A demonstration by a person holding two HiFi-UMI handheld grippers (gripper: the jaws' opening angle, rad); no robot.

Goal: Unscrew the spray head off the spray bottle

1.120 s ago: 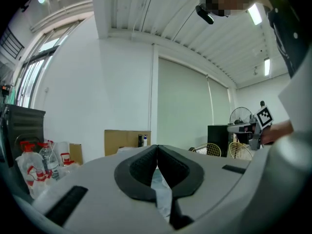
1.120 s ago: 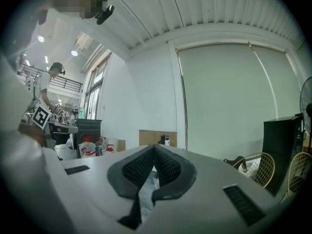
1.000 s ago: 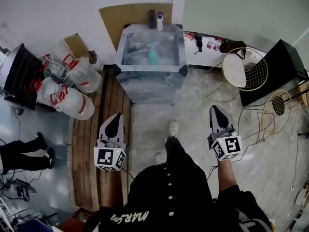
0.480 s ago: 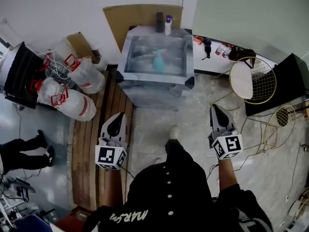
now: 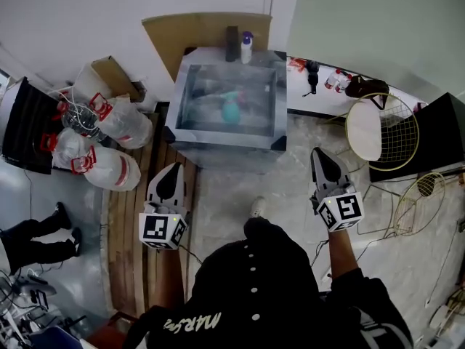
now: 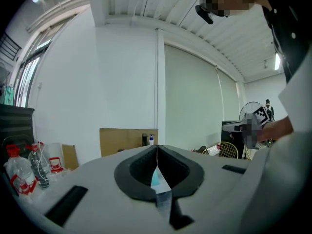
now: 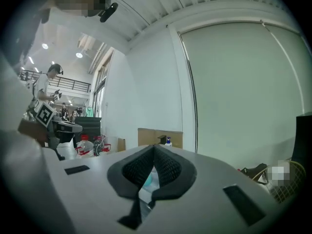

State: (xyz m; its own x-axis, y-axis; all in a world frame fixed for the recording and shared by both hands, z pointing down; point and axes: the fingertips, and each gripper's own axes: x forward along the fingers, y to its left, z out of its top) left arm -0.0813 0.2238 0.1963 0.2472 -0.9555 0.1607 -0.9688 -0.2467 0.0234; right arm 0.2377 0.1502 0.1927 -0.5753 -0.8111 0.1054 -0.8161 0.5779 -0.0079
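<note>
Marbled floor, pale walls; a glossy-topped table (image 5: 218, 138) stands ahead of the person. The teal spray bottle (image 5: 230, 110) lies on it, well apart from both grippers. Left gripper (image 5: 172, 171) and right gripper (image 5: 321, 158): jaws pressed together, nothing between them. Step in hand reads as the approach. Jaws should part before arrival, one to pin the body, one to take the spray head. Water jugs (image 5: 109, 140) left, wire-frame furniture (image 5: 392, 122) right, cardboard sheet (image 5: 196, 27) behind. Nothing blocks the way.

Head overhead, gripper views level (table (image 5: 218, 140) probably shared)
</note>
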